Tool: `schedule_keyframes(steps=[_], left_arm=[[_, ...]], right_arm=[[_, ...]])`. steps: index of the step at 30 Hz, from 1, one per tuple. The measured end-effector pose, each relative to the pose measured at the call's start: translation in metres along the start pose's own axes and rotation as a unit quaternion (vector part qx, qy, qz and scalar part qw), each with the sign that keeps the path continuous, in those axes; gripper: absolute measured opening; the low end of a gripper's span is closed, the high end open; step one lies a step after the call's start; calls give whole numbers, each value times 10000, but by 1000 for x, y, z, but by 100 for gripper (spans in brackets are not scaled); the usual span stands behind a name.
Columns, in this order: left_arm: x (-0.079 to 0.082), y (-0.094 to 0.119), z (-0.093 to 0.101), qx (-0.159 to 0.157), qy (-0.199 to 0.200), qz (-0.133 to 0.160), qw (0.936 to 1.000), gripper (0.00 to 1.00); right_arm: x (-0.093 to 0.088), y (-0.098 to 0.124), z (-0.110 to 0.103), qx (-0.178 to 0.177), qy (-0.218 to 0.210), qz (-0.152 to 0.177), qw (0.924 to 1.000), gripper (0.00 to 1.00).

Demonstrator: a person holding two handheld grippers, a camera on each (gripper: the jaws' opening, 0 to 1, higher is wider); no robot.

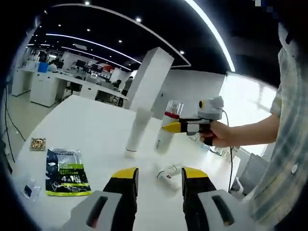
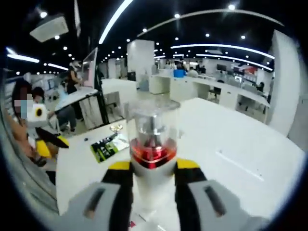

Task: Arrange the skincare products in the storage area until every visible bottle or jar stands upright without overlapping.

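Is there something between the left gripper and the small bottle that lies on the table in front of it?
Nothing visible does. The lying bottle rests on the white table just beyond the open left gripper, with bare tabletop between. The right gripper holds the upright bottle farther back.

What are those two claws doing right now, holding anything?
Left gripper: open, holding nothing, above a small bottle lying on the table.
Right gripper: shut on a clear-capped bottle, upright.
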State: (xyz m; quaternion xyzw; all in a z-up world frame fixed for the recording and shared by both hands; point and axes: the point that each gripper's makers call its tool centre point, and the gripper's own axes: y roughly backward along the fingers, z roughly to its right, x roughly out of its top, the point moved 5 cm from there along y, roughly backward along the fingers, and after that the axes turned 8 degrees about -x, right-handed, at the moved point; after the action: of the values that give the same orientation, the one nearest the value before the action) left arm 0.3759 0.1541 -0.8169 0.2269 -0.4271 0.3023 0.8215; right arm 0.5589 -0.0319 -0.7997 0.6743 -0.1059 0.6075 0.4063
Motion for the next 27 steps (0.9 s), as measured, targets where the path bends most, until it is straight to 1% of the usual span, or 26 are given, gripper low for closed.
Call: schedule_keyframes(steps=[2, 5, 6, 9, 11, 13, 14, 16, 19, 22, 25, 27], left_arm=[[-2, 0, 2, 28, 15, -50, 10000, 36], [-7, 3, 8, 59, -18, -186, 9998, 36], [-9, 6, 10, 72, -13, -226, 9997, 36], [-14, 16, 12, 137, -23, -348, 9993, 36], [-17, 23, 10, 224, -31, -457, 9987, 36], [-18, 30, 8, 308, -3, -481, 9984, 36], [-17, 33, 7, 358, 41, -455, 9983, 36], [-15, 39, 4, 460, 202, -287, 9983, 36], [-15, 41, 4, 522, 181, -346, 9979, 36], [-17, 42, 5, 528, 193, -395, 9976, 36], [-16, 42, 5, 542, 187, -404, 9975, 36], [-17, 43, 4, 558, 176, -429, 9974, 36]], right_arm=[[-9, -4, 7, -34, -2, 4, 10000, 30], [-19, -12, 18, -107, -195, 76, 9997, 30], [-23, -16, 22, -136, -276, 100, 9995, 30], [-32, -26, 30, -149, -254, 114, 9995, 30], [-39, -32, 34, -96, -259, 137, 9995, 30], [-43, -36, 37, -70, -266, 127, 9995, 30], [-45, -37, 37, -56, -259, 135, 9996, 30], [-46, -38, 37, -21, -271, 210, 9994, 30], [-47, -43, 36, 32, -255, 264, 9993, 30], [-46, -47, 36, 60, -395, 401, 9984, 30], [-45, -51, 34, 37, -294, 440, 9986, 30], [-45, -57, 35, 45, -322, 443, 9985, 30]])
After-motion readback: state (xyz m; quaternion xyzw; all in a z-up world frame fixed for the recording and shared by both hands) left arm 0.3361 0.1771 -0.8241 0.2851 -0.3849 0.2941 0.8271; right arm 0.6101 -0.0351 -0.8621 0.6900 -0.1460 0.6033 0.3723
